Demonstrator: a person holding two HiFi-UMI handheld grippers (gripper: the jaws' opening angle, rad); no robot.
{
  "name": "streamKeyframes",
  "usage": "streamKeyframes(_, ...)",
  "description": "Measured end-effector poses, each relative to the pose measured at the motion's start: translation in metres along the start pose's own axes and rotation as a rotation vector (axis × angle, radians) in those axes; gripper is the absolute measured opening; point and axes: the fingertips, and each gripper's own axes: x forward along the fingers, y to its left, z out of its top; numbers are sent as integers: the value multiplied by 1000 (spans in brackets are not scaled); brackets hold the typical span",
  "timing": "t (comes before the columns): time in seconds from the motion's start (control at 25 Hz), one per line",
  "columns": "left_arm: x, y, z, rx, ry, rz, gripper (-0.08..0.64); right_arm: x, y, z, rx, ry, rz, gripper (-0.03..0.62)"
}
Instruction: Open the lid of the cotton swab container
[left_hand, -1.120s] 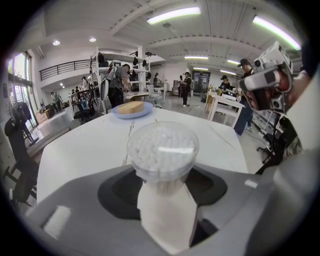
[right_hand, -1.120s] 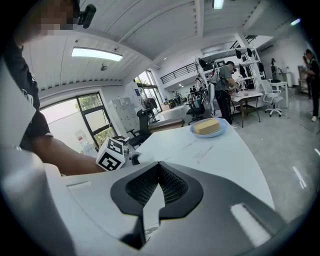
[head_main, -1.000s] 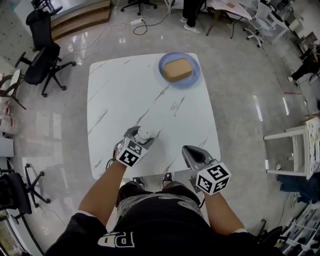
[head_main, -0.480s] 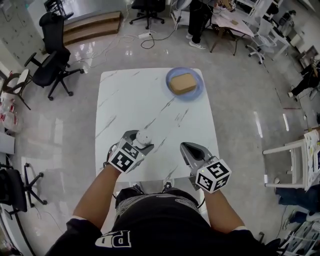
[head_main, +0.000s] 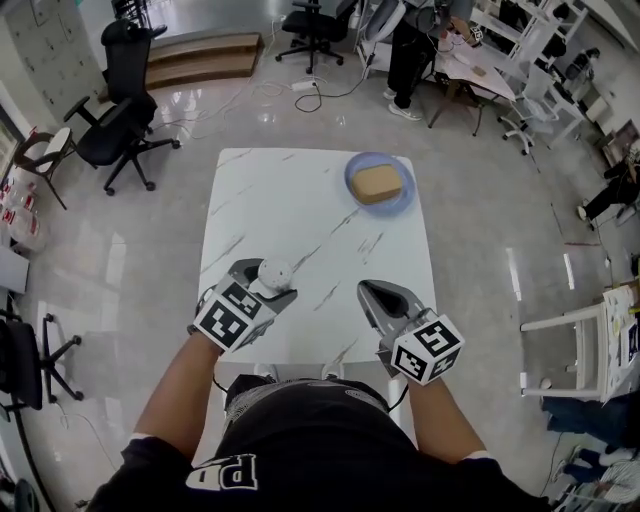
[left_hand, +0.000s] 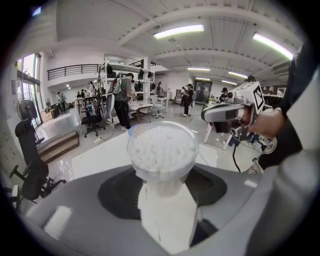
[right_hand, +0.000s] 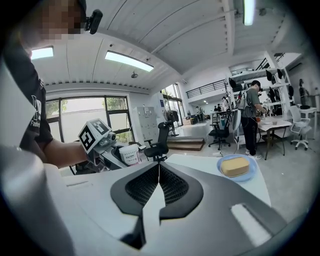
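Note:
The cotton swab container (head_main: 277, 270), a small round clear tub packed with white swabs, is held above the table's near edge by my left gripper (head_main: 266, 280), which is shut on it. In the left gripper view the container (left_hand: 162, 150) fills the space between the jaws, its round clear end facing the camera. My right gripper (head_main: 368, 292) hovers to its right, shut and empty, its jaws meeting in a thin line (right_hand: 159, 172). From the right gripper view the container (right_hand: 129, 154) shows as a white labelled tub at the left.
A white marble table (head_main: 300, 210) carries a blue plate (head_main: 404, 196) with a tan block at its far right corner. Office chairs (head_main: 120, 120) stand on the floor to the left, and desks with people are in the background.
Both grippers have risen away from the table, the left one carrying the container up with it. The right gripper has rolled slightly and stays shut.

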Motion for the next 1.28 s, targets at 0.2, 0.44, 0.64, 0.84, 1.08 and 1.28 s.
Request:
streamKeyframes(0.2, -9, 2, -8, 27, 22, 8, 311, 8, 7, 1, -21, 0, 15, 2)
streamKeyframes(0.44, -9, 3, -12, 28, 28, -2, 311, 10, 19, 4, -59, -19, 69, 65)
streamKeyframes(0.64, -6, 1, -12, 34, 29, -9, 311, 7, 24, 11, -100, -36, 98, 190)
streamKeyframes(0.84, -4, -3, -10, 50, 37, -23, 311, 5, 19, 9, -136, -22, 86, 213)
streamKeyframes(1.08, -1, -5, -6, 60, 35, -33, 311, 3, 18, 6, -176, 2, 86, 213)
streamKeyframes(1.28, -1, -5, -7, 59, 33, -31, 311, 3, 17, 6, -181, 2, 86, 213)
